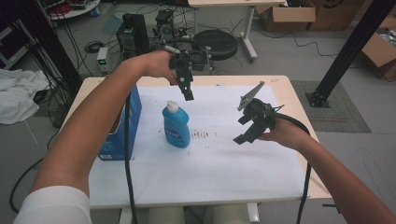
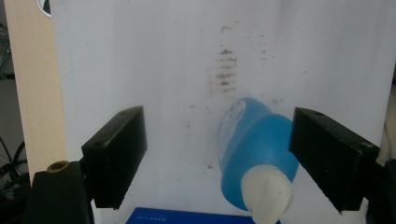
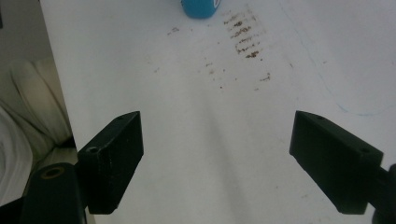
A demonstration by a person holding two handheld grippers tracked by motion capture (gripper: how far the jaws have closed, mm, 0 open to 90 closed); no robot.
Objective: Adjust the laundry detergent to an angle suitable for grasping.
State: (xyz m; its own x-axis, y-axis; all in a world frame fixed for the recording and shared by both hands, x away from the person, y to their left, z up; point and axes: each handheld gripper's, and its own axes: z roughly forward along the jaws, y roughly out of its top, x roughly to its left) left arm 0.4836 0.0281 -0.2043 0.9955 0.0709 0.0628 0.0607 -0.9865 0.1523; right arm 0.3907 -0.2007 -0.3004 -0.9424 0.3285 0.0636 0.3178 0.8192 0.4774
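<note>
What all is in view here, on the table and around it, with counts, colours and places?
Blue plastic bottle with white cap: one, upright, left of centre on the sheet.
Blue cardboard box: one, at the table's left edge.
White paper sheet: one, covering most of the tabletop.
Brown smudge marks: a small patch on the sheet, right of the bottle.
Light wooden table: one.
Black round stool: one, beyond the table.
Brown cardboard boxes: several, on the floor at upper right.
White cloth: one, at far left.
Left gripper: black, open, above the bottle.
Right gripper: black, open, over the sheet's right half.
</note>
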